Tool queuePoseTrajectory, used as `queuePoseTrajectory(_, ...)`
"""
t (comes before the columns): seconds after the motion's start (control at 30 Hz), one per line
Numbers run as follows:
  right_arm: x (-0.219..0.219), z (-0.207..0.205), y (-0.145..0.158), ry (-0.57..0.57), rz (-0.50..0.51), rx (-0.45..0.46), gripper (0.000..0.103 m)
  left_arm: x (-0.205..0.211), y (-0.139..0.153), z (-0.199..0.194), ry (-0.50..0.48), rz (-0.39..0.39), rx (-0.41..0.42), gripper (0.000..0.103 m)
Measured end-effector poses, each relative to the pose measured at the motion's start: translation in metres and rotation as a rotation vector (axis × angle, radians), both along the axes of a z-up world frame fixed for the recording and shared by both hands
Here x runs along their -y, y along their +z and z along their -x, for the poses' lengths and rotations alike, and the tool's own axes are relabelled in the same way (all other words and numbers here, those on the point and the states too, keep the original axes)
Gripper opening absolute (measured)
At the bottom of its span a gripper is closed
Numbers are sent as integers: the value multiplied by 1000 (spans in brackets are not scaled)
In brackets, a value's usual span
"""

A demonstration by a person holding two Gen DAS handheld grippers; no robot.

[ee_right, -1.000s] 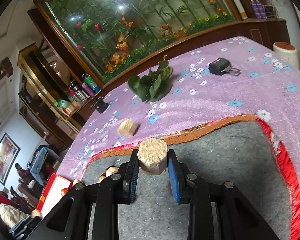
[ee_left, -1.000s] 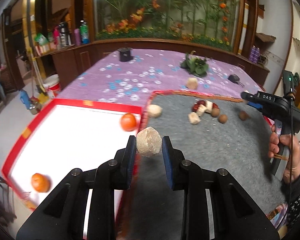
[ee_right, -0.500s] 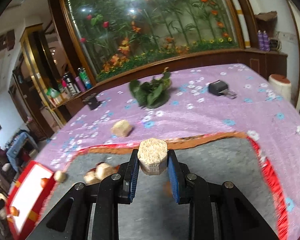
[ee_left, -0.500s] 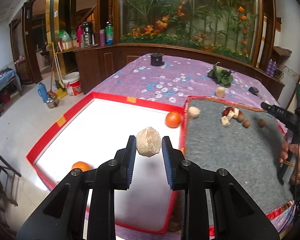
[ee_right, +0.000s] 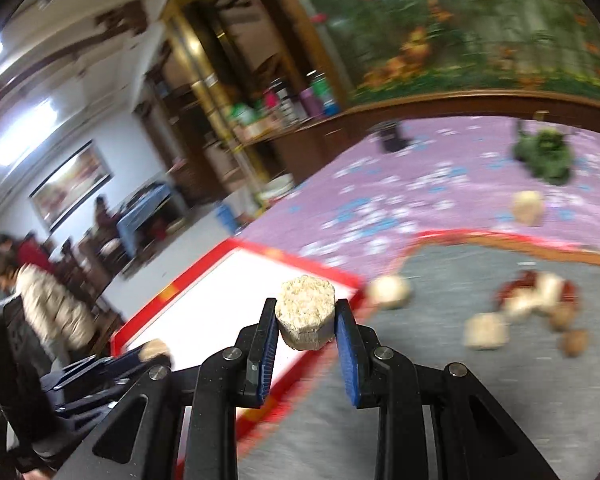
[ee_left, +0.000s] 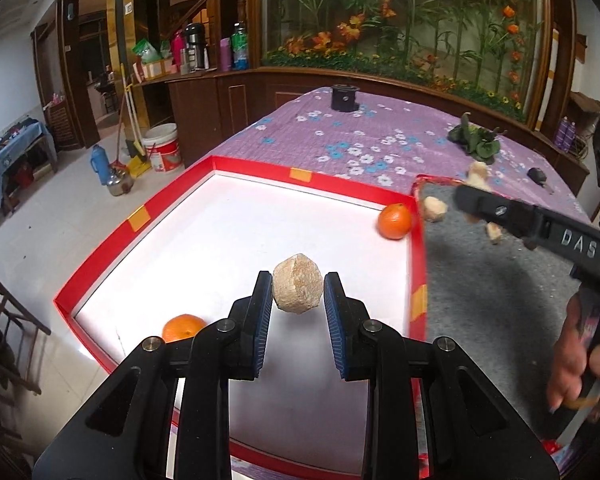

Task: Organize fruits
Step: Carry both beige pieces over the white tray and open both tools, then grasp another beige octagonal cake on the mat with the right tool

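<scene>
Beige chunks clamped, one per gripper, both heading for the tray.
Left gripper (ee_left: 298,312) pinches a chunk (ee_left: 297,289) above red tray (ee_left: 236,169) for drop; right gripper (ee_right: 306,344) grips its chunk (ee_right: 306,312) beside it.

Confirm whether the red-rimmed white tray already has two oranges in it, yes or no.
Yes: in the left wrist view one orange sits in the far corner of the tray and another orange near its front edge.

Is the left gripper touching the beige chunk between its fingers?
Touching. The left wrist view shows the left gripper with both blue fingers pressed against the beige chunk, held above the white tray.
</scene>
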State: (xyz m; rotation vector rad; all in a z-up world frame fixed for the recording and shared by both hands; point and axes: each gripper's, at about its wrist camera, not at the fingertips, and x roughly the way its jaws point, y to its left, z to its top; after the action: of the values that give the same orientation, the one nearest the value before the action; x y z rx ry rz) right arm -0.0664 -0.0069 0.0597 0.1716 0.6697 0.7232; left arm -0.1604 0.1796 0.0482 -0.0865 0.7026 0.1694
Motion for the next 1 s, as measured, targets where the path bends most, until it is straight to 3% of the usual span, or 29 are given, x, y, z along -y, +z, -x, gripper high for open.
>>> queuePoseTrajectory(0.23, -57, 7, -18, 120, 54, -17, 27, -16, -7, -2, 50, -56, 3, 26)
queuePoseTrajectory(0.53, -80, -9, -44, 234, 76, -180, 27, -22, -19, -8, 76, -81, -33, 26)
queuePoseTrajectory(0.7, -89, -1, -41, 282, 107, -144, 49, -23, -21, -10, 95, -89, -48, 27)
queuePoseTrajectory(0.83, -90, 4, -41, 284, 130, -129, 50, -22, -22, -12, 100, -97, -72, 27)
queuePoseTrajectory(0.9, -80, 4, -38, 258, 109, -121, 51, -21, -21, -10, 104, -103, -73, 36)
queuePoseTrajectory(0.97, -66, 1, -32, 225, 67, -106, 51, -19, -18, -9, 107, -112, -63, 56)
queuePoseTrajectory(1.0, -58, -1, -29, 204, 51, -102, 51, -17, -16, -7, 108, -120, -55, 60)
